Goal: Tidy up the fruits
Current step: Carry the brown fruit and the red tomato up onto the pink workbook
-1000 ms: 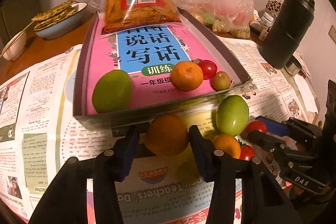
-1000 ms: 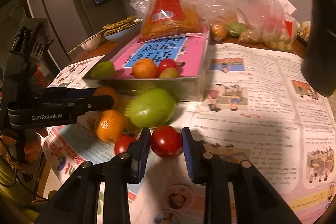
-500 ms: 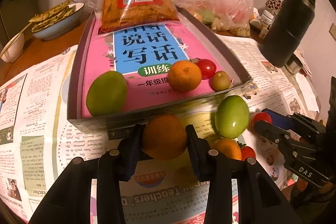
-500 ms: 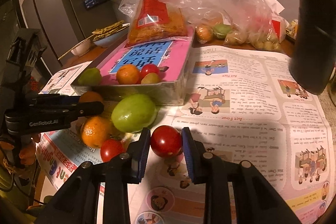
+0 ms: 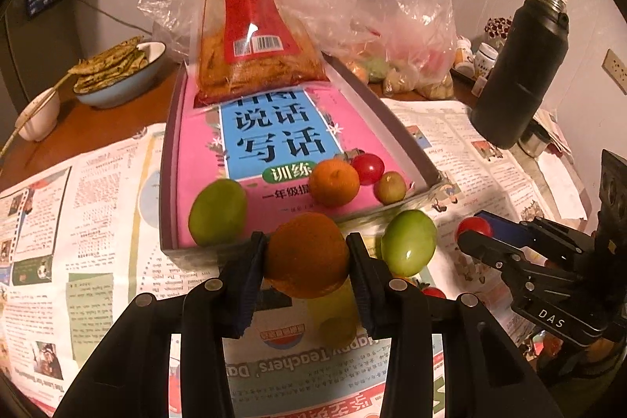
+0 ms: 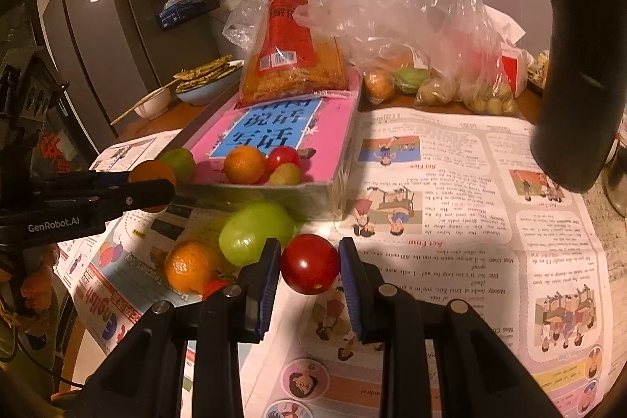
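My left gripper (image 5: 307,257) is shut on an orange (image 5: 306,253), held just above the newspaper in front of the shallow tray (image 5: 415,151). My right gripper (image 6: 309,263) is shut on a red tomato (image 6: 309,263), lifted off the paper. In the tray, on a pink book, lie a green fruit (image 5: 217,212), an orange (image 5: 334,182), a red tomato (image 5: 367,168) and a small yellowish fruit (image 5: 390,187). On the newspaper before the tray remain a green fruit (image 6: 256,233), an orange (image 6: 190,266) and a small tomato (image 6: 215,286).
A snack bag (image 5: 254,42) leans on the tray's far end, with a clear plastic bag of produce (image 6: 423,65) behind. A tall black flask (image 5: 521,69) stands at the right. A bowl of flatbread (image 5: 117,73) and a small white bowl (image 5: 39,116) sit far left.
My left gripper closed on the orange and lifted it off the newspaper. The right gripper kept its grip on the tomato and rose slightly.
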`<state>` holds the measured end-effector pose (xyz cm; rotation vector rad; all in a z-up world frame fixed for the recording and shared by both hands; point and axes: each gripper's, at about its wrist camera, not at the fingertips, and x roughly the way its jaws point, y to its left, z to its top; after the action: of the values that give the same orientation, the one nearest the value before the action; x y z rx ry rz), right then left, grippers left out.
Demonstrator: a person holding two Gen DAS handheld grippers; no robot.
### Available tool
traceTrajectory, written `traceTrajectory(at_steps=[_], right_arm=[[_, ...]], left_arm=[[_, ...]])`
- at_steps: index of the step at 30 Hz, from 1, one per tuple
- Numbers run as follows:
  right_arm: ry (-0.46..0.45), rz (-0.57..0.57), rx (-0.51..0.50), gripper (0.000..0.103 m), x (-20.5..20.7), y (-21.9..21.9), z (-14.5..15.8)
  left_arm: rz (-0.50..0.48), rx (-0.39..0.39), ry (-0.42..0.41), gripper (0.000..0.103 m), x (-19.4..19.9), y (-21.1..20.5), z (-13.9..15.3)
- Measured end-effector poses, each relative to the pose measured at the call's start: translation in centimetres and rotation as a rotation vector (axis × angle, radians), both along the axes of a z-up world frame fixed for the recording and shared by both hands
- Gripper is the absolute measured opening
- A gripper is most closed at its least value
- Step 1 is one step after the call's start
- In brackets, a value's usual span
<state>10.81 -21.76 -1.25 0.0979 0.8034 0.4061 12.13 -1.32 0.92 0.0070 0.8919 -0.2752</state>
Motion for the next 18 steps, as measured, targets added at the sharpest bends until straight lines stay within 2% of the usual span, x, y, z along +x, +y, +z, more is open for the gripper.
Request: traceTrajectory(at_steps=[10,18], right_arm=[[-0.053,0.004,0.006,0.031,0.8,0.7,2.2],[-0.090,0.013,-0.003,0.031,1.9,1.5,3.9]], left_arm=[[0.005,0.009,-0.037,0.043,0.5,-0.3,1.3],[0.015,0.019,-0.035,0.043,1.9,-0.4,1.2]])
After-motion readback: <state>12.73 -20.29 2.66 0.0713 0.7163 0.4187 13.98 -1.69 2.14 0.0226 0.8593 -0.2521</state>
